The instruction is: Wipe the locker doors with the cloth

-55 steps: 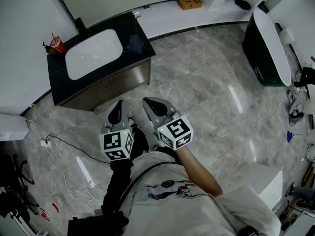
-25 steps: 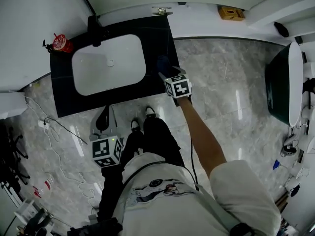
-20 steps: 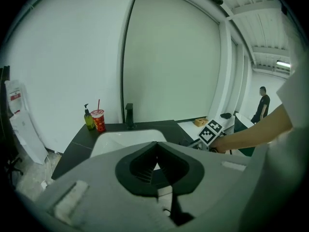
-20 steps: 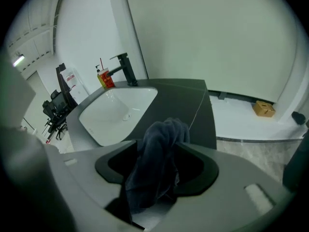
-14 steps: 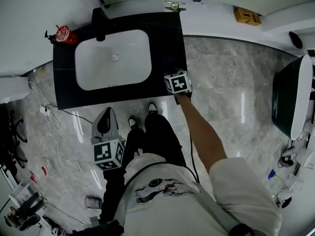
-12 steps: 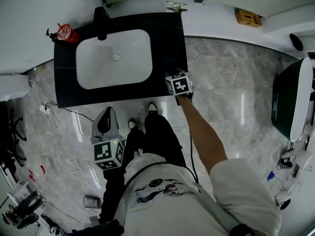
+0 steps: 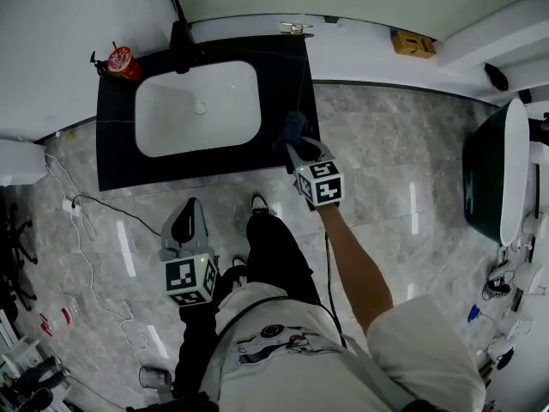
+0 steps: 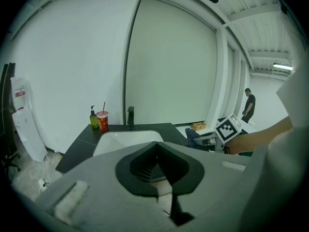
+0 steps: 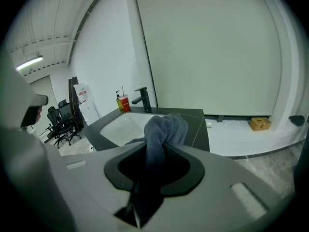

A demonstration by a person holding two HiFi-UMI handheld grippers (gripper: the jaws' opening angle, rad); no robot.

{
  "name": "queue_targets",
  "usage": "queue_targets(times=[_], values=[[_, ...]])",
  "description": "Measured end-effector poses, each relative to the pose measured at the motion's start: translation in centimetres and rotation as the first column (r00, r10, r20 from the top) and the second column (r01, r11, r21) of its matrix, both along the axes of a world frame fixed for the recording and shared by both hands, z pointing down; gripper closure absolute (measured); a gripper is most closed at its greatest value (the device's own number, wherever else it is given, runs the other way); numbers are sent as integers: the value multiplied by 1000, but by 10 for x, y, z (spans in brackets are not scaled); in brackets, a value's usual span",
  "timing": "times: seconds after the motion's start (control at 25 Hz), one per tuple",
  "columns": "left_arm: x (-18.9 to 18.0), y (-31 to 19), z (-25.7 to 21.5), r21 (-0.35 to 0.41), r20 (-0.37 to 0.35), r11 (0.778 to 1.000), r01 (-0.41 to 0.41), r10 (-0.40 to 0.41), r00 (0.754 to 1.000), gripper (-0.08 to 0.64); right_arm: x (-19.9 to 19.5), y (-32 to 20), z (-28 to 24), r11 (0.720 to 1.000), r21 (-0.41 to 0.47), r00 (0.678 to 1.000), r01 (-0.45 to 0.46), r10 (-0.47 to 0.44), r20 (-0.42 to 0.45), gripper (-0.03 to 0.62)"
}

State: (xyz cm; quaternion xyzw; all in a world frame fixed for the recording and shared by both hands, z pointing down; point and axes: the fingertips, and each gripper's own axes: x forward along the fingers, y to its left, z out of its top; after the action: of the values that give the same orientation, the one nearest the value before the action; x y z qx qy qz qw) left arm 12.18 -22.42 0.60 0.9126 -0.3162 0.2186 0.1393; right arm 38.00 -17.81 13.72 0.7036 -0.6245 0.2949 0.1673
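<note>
Head view: the right tool (image 7: 294, 147) reaches to the right edge of the dark worktop (image 7: 116, 166), beside the sink (image 7: 197, 106), clenched on a blue-grey cloth (image 7: 292, 127). The left tool (image 7: 187, 217) hangs low by the person's legs (image 7: 274, 260).

Left gripper view: its jaws meet, with nothing between them.

Right gripper view: the cloth is bunched between the jaws and rises above them.

Head view high over the sink (image 7: 197, 108), looking steeply down, left gripper (image 7: 187, 217) camera low, back from the sink, right gripper (image 7: 296, 151) camera close at its right side, all three show the sink
</note>
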Motion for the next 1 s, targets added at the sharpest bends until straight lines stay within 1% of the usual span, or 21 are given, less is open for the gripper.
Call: queue_targets(times=[0.12,0.2,0.32,0.44,0.56,0.68,0.8,0.88,1.0], values=[[-25,23,-1,8,-36,1000,-30,30,999,561,-32,24,-22,999,45,999,-3,5,-34,508],[-52,38,0,8,-51,999,-42,43,998,561,-61,40,-31,998,69,999,-11,15,-47,508],[-95,64,-1,8,-63,999,-38,38,997,561,-108,62,-47,994,106,998,3,4,-58,509],[-117,93,-3,-3,-83,999,-52,51,995,561,-133,92,-67,992,125,996,2,8,-85,509],[-135,112,-1,-7,-88,997,-80,79,993,561,-153,114,-75,992,126,994,-3,17,-108,509],[-142,126,-1,-8,-91,996,-88,87,992,561,-166,129,-85,991,133,990,26,-7,-140,509],[-135,138,6,-11,-96,995,-97,96,991,561,-163,145,-87,989,132,980,71,-45,-195,509],[-134,141,23,-14,-81,995,-101,99,992,561,-160,150,-77,985,131,969,111,-78,-235,509],[-135,145,64,-25,-49,996,-83,81,995,561,-156,152,-45,976,131,949,173,-130,-287,509]])
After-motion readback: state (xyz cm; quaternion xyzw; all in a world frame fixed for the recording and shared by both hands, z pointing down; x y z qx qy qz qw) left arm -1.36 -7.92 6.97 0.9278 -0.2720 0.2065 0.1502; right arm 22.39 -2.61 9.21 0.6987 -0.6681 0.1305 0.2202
